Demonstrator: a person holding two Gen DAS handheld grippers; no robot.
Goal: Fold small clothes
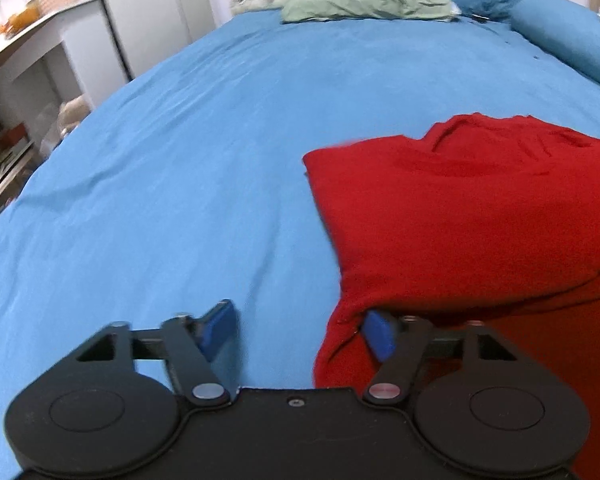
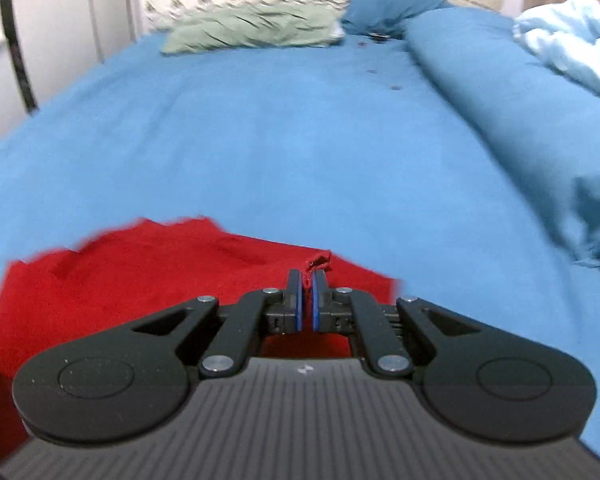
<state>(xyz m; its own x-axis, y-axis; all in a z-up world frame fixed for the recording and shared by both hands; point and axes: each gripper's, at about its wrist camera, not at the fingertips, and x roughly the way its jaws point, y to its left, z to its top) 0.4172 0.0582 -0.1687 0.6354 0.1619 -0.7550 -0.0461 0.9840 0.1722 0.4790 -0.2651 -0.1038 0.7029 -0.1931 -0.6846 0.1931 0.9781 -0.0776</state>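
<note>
Red shirt point(image 1: 460, 216) lies on the blue bed point(image 1: 180, 160). Our right gripper point(image 2: 307, 300) jaws pinch its edge tight; our left gripper point(image 1: 300, 328) jaws gape wide beside it. We should pull flat and slow.

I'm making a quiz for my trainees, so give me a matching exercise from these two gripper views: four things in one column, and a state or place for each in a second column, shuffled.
Column one:
1. left gripper
2. right gripper
3. red garment
4. green pillow

Column two:
A. at the far end of the bed
B. shut on a pinch of red cloth
C. open, fingers wide apart
D. spread on the blue bedspread

Pairs: 1-C, 2-B, 3-D, 4-A
</note>
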